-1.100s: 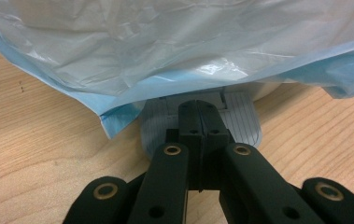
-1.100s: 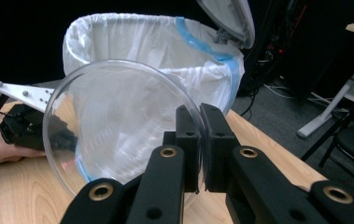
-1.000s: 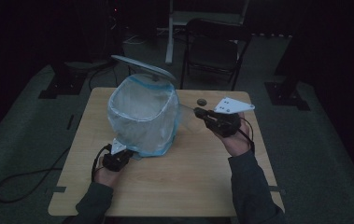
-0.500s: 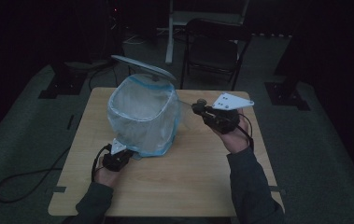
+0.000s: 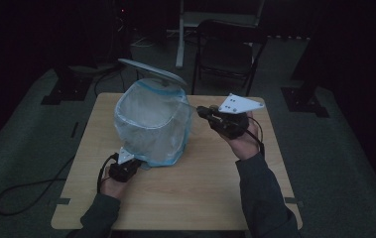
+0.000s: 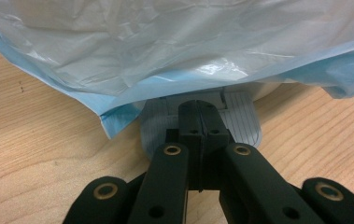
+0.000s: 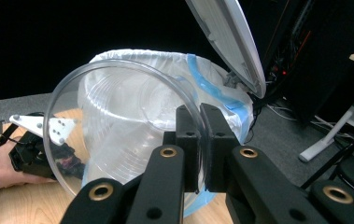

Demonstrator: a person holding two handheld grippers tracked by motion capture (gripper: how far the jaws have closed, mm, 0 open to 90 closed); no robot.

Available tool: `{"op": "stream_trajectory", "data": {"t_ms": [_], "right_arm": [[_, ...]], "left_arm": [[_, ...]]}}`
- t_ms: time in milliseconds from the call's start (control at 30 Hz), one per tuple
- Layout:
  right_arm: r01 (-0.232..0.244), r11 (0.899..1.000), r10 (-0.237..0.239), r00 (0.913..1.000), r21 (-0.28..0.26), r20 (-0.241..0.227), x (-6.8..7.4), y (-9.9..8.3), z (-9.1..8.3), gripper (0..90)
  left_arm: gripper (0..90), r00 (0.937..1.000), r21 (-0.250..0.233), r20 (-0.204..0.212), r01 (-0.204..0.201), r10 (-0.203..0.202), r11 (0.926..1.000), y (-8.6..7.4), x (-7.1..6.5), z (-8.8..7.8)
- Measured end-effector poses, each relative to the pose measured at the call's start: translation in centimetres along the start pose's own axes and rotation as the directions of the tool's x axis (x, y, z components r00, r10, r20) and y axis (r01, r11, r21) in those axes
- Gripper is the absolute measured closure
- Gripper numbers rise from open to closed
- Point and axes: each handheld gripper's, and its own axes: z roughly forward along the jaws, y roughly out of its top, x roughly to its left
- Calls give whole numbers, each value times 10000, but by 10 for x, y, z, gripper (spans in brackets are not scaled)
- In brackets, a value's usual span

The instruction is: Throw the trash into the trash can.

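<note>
A small bin lined with a white and blue plastic bag (image 5: 151, 124) stands on the wooden table (image 5: 200, 188), its grey lid (image 5: 151, 72) tilted up. My left gripper (image 5: 135, 165) is at the bin's near foot. In the left gripper view its jaws are shut (image 6: 201, 122), with their tips resting on the grey ribbed pedal (image 6: 242, 119) under the bag's edge (image 6: 165, 60). My right gripper (image 5: 203, 111) is raised beside the bin's right rim. It is shut (image 7: 201, 123) on the rim of a clear plastic cup (image 7: 118, 126), whose mouth faces the camera in front of the bag's opening (image 7: 156, 60).
A black folding chair (image 5: 225, 49) stands behind the table. A cable (image 5: 27, 191) loops across the floor at the left. The other hand and its gripper (image 7: 30, 149) sit low on the table in the right gripper view. Bare tabletop lies in front of the bin.
My right gripper with the cup has risen a little and shifted left toward the bin's rim. The left gripper and the raised lid have stayed put.
</note>
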Motion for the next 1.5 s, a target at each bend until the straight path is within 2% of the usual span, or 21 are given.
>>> {"op": "stream_trajectory", "data": {"t_ms": [633, 1167, 1500], "right_arm": [[139, 9999, -140, 9999, -80, -90, 2, 14, 11, 869], [-20, 10000, 20, 9999, -7, -166, 2, 19, 29, 868], [39, 10000, -38, 9997, 36, -260, 4, 25, 40, 869]], "left_arm": [[900, 10000, 4, 3, -7, 7, 10000, 0, 0, 0], [900, 10000, -9, -2, 12, -12, 10000, 0, 0, 0], [900, 10000, -14, 12, 25, -25, 10000, 0, 0, 0]]}}
